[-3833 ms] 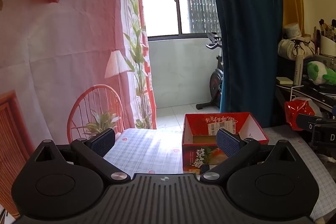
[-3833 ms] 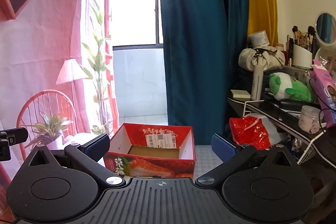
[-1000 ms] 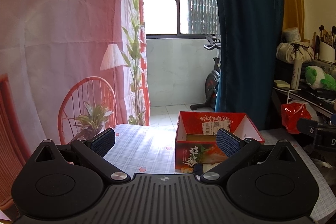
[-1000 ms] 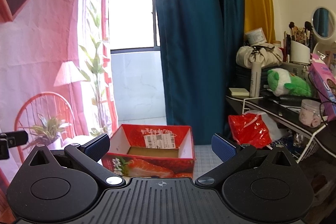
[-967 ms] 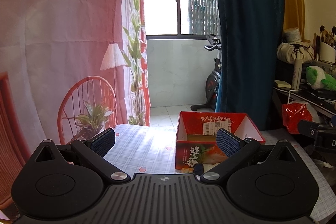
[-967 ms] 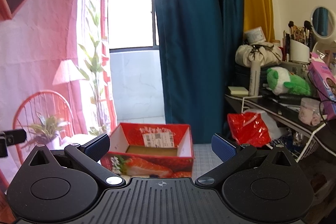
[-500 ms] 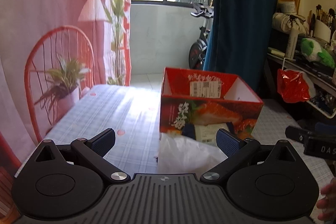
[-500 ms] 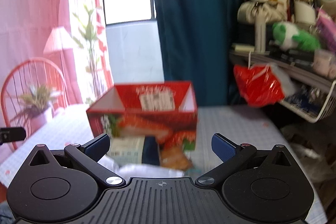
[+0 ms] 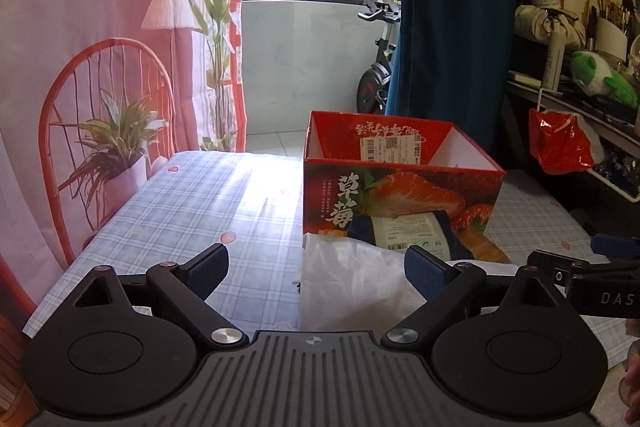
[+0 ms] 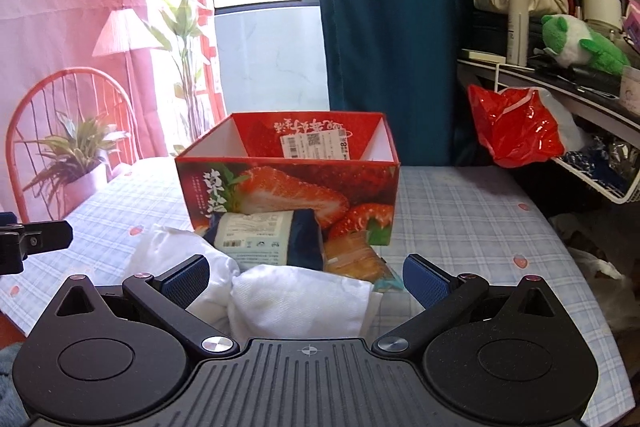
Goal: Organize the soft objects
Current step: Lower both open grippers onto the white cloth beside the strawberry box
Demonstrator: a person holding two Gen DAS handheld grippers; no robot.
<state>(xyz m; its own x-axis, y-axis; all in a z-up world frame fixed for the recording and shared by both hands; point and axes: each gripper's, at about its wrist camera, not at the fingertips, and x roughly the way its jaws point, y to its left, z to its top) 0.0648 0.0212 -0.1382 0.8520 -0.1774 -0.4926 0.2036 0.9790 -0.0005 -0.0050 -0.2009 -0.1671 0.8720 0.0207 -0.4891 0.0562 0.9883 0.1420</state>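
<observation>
Strawberry box front panel: large white characters 草莓; its inner back wall carries a shipping label with barcode, print illegible. Right gripper body: letters "DAS", cut off at frame edge.

Our left gripper and right gripper look alike: matte black, ribbed bodies with round side discs. Each has angled arms with silver screws and blue textured pads.

My own gripper body hides the near end of the white bundle ahead of me. The dark-wrapped pack covers the strawberry box's lower front. My hand, far right, is cut off by the edge.
</observation>
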